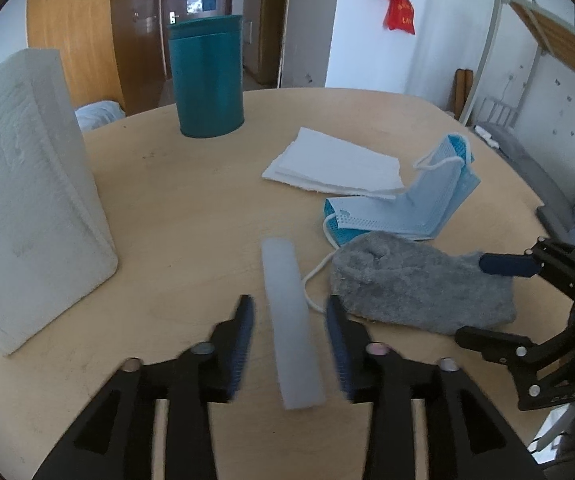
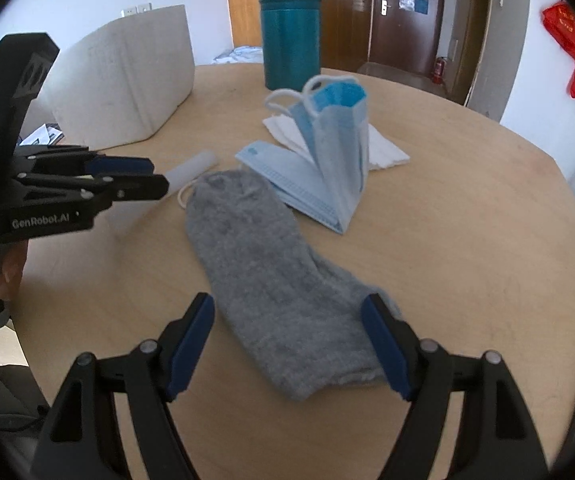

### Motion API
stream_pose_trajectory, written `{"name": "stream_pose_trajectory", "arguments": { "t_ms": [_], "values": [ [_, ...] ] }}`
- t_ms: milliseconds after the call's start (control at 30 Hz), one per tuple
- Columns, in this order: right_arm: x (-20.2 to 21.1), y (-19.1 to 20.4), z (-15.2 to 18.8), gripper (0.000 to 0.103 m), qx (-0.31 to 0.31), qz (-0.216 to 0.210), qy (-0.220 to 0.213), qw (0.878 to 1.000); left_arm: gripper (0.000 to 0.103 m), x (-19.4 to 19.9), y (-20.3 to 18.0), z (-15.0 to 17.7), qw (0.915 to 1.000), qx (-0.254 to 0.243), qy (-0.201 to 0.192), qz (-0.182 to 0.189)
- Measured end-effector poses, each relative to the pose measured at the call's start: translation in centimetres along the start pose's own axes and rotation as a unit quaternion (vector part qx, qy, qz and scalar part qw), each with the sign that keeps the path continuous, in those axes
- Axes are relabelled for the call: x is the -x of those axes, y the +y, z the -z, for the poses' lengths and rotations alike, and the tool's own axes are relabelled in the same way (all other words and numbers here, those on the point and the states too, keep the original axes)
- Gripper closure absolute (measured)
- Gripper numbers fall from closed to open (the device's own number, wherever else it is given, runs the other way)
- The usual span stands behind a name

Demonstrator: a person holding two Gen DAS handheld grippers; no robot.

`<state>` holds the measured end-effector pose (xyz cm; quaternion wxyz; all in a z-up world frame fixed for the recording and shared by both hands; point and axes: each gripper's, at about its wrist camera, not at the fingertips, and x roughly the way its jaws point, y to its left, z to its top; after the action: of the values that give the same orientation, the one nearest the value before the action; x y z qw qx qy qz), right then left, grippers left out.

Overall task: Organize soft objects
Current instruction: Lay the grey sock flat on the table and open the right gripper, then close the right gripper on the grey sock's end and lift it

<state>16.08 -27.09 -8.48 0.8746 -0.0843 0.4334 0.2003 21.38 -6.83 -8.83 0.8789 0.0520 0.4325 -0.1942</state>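
A grey sock (image 2: 279, 280) (image 1: 419, 284) lies flat on the round wooden table. My right gripper (image 2: 289, 344) is open, its fingers on either side of the sock's near end. A pale translucent strip (image 1: 291, 320) (image 2: 193, 168) lies on the table between the open fingers of my left gripper (image 1: 289, 340). Folded blue face masks (image 1: 415, 200) (image 2: 327, 160) stand bent just beyond the sock. A stack of white tissues (image 1: 335, 168) (image 2: 383, 148) lies behind the masks.
A teal cylindrical bin (image 1: 209, 76) (image 2: 291, 40) stands at the table's far side. A large white foam block (image 1: 27, 196) (image 2: 127, 80) leans at the left. The table edge (image 1: 527, 184) curves round on the right.
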Motion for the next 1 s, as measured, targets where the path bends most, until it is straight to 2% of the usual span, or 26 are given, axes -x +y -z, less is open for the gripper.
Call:
{"name": "stream_pose_trajectory", "arguments": {
  "t_ms": [267,367,500,567,633,700,767,1000],
  "values": [
    [-0.1,0.2,0.2,0.024,0.010,0.023,0.004,1.000,0.056,-0.5,-0.1,0.4,0.9999,0.000,0.013,-0.001],
    [0.1,0.0,0.4,0.032,0.008,0.031,0.005,0.999,0.056,-0.7,-0.5,0.5,0.9998,-0.007,0.016,-0.004],
    [0.6,-0.6,0.6,0.050,0.001,0.039,0.007,0.999,0.056,-1.0,-0.6,0.7,0.9997,-0.006,0.023,-0.005],
    [0.9,-0.7,0.9,0.055,0.003,0.043,0.008,0.999,0.056,-0.9,-0.7,0.8,0.9997,-0.011,0.021,-0.004],
    [1.0,-1.0,1.0,0.064,0.000,0.046,0.008,0.999,0.066,-0.7,-0.9,0.9,0.9997,-0.013,0.019,-0.004],
    [1.2,-1.5,1.1,0.083,-0.014,0.042,0.006,0.999,0.083,-0.7,-0.8,0.9,0.9997,-0.012,0.019,-0.006],
    [1.3,-2.1,1.2,0.088,-0.026,0.032,0.005,0.999,0.086,-0.5,-0.3,0.9,0.9998,-0.001,0.017,0.005],
    [2.2,-2.4,1.7,0.089,-0.041,0.016,-0.007,0.999,0.091,1.0,-0.3,1.2,0.9999,-0.013,-0.010,-0.002]
  ]
}}
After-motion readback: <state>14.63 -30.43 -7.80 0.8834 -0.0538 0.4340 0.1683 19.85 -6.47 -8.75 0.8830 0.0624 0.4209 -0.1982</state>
